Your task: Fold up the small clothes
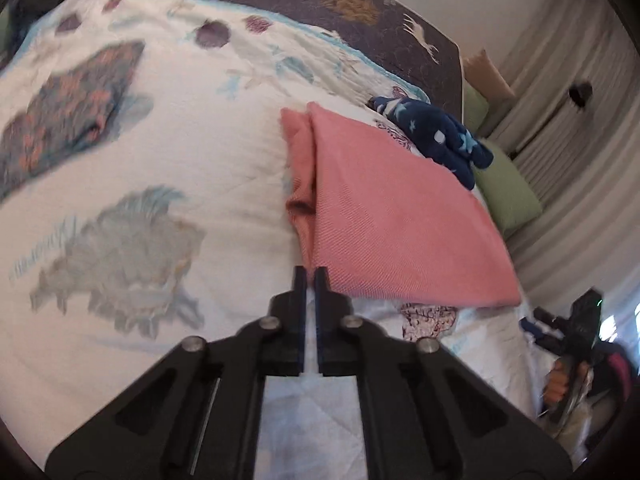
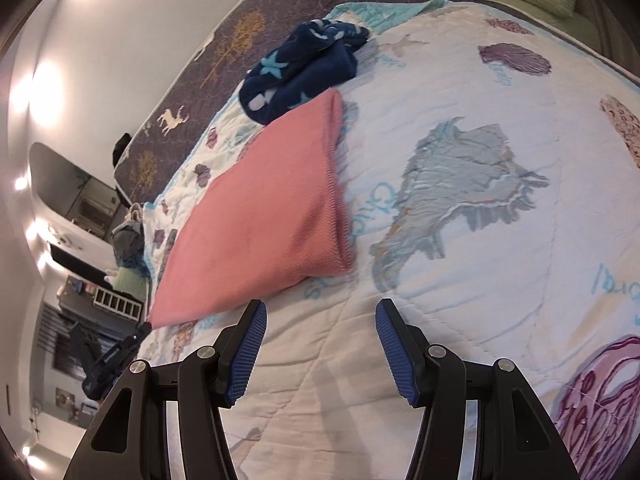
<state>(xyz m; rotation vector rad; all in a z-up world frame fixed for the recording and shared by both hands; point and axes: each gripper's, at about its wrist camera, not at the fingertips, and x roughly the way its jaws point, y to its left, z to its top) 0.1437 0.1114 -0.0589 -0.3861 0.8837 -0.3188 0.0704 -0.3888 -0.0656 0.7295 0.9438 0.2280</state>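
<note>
A pink knit garment lies folded on the white printed quilt, with a narrow fold along its left side. My left gripper is shut on its near left corner. The right wrist view shows that same corner of the pink garment pinched by the left gripper and drawn to a point at the bed's edge. My right gripper stands open above the quilt. It holds nothing, and the garment's near edge lies just beyond its left finger.
A crumpled navy garment with stars sits behind the pink one. A folded dark floral garment lies at the far left. Green pillows and a dark deer-print mattress border the quilt. Furniture stands beyond the bed's edge.
</note>
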